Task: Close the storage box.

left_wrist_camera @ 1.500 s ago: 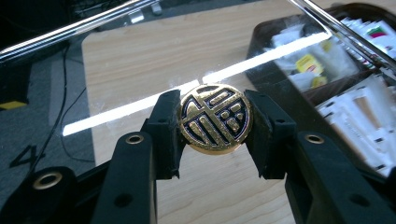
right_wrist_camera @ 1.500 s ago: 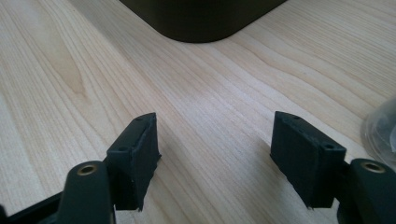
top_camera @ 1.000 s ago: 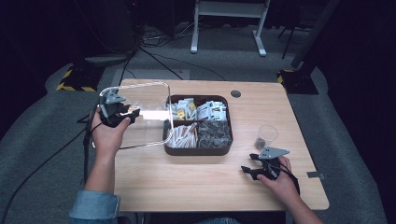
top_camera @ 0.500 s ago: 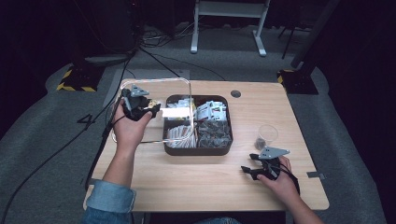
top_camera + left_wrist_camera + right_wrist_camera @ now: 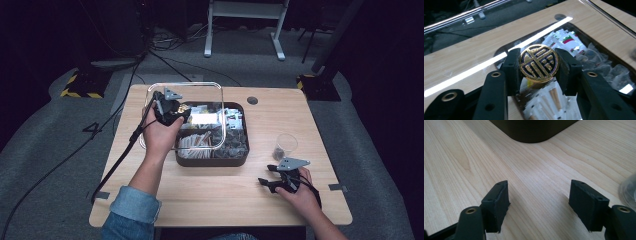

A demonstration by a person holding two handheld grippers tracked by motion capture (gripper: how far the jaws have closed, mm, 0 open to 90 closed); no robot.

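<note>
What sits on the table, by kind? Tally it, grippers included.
Clear lid with gold knob, held over the tray: 1
Dark compartment tray of packets: 1
Clear plastic cup: 1
Grippers: 2, left gripper and right gripper
Total: 5

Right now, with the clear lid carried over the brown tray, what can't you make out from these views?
- Clear glass lid: high view, too faint to tell whether it touches the brown compartment tray.
- Lid's round gold-and-black knob: left gripper view, its stem hidden behind the left hand-held gripper.
- Small clear plastic cup: high view, its dark contents too small to identify; right gripper view, cut off by the right edge.
</note>
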